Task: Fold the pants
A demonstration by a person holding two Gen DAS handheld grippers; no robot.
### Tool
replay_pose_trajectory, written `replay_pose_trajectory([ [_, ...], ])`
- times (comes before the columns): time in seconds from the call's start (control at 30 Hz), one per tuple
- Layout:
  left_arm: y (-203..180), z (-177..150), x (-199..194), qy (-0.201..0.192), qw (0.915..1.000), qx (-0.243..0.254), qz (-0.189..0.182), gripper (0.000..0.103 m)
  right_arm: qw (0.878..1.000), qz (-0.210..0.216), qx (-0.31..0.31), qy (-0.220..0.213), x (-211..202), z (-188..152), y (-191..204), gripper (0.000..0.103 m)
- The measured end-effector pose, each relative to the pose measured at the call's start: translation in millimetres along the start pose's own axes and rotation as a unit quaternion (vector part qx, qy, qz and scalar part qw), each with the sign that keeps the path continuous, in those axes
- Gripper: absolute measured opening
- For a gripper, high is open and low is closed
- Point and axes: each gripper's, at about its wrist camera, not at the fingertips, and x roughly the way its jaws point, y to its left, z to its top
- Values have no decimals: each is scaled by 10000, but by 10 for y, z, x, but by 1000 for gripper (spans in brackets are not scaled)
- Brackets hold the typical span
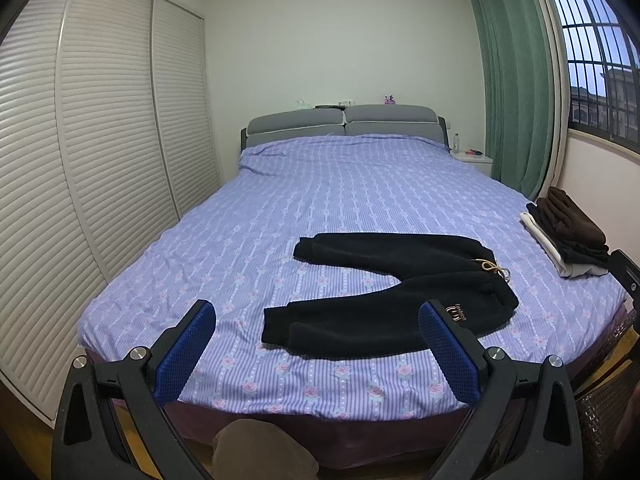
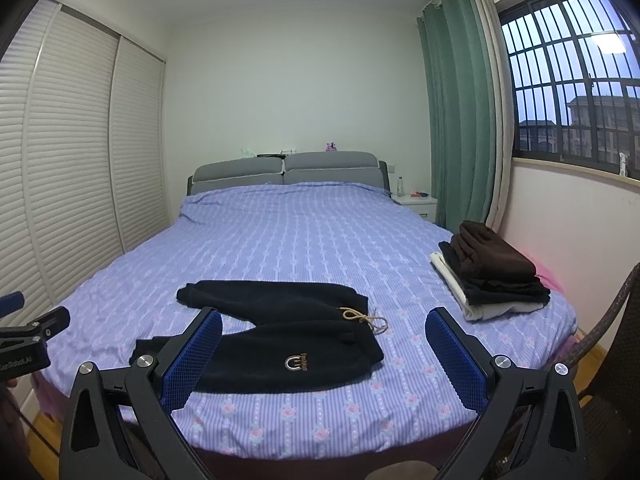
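Note:
Black fleece pants (image 1: pixel 384 300) lie spread on the purple striped bed (image 1: pixel 320 184), legs apart in a V pointing left, waistband with a tan drawstring (image 1: pixel 494 268) to the right. They also show in the right wrist view (image 2: pixel 280 336). My left gripper (image 1: pixel 316 316) is open and empty, held above the bed's near edge in front of the lower leg. My right gripper (image 2: pixel 324 328) is open and empty, hovering near the waistband end with its logo (image 2: pixel 294 362).
A stack of folded clothes (image 2: pixel 492 276), brown, black and white, sits at the bed's right edge. Louvred wardrobe doors (image 1: pixel 80 160) stand on the left. Green curtain (image 2: pixel 456 120), window and a white nightstand (image 2: pixel 416 202) are on the right. A wicker chair (image 2: pixel 608 380) stands near right.

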Motion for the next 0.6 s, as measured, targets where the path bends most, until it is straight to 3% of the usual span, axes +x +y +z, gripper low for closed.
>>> replay_pose_trajectory([
  [0.6,46,-34,18,16,10000,-1,31,103,10000,29,-14,18,7,-16,31,103],
])
